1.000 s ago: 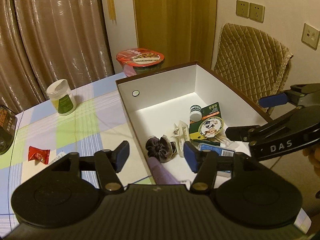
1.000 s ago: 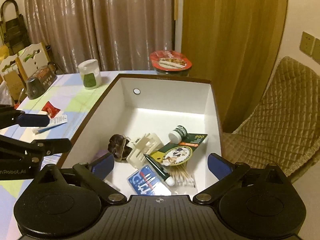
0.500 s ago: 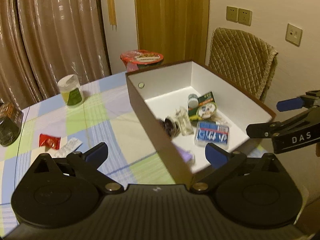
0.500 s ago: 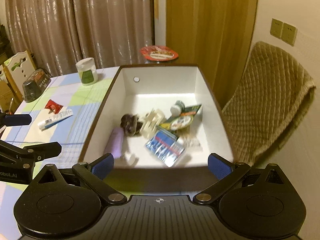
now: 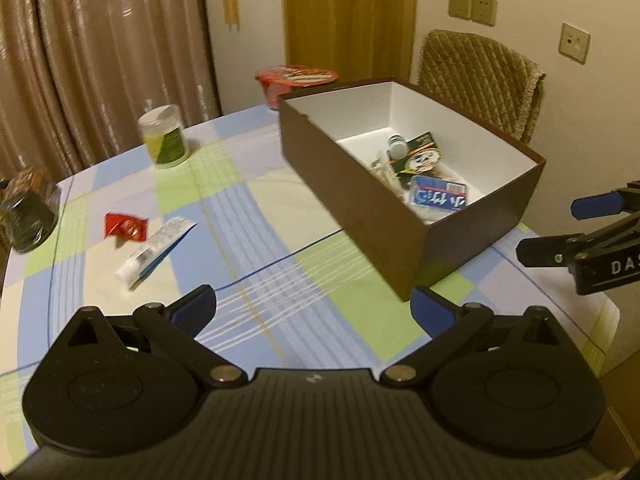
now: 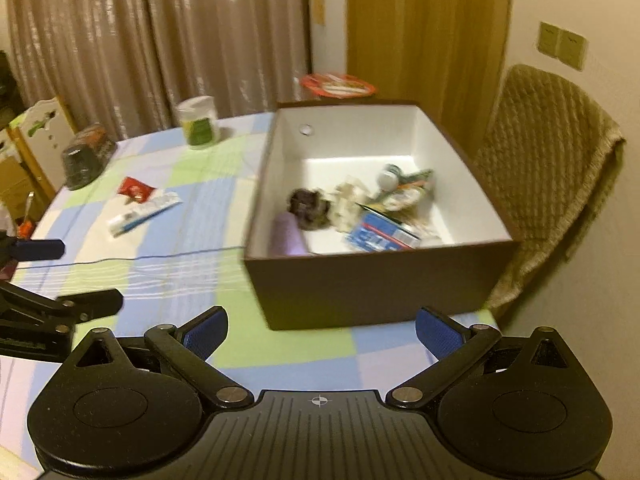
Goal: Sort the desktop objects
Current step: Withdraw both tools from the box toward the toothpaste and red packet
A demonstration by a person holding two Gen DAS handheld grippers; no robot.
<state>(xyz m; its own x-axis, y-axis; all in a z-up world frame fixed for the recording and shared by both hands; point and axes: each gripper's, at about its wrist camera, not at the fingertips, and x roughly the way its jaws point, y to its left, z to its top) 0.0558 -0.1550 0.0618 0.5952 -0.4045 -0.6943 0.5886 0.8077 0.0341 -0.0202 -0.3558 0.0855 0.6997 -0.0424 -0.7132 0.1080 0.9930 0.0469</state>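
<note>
Brown box [image 6: 380, 284], white inside, holds assorted sm. items; toothpaste tube [image 5: 154, 250] & red packet [image 5: 124, 226] lie on tablecloth.

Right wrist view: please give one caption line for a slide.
Open right gripper faces a brown box of sorted items; toothpaste tube lies outside.

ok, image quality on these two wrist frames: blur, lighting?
Right wrist: motion smear on the box contents and the tube, gripper body sharp. Left wrist: milder blur, the blue packet print unreadable. Both: dim warm light, fisheye bending at edges.
</note>
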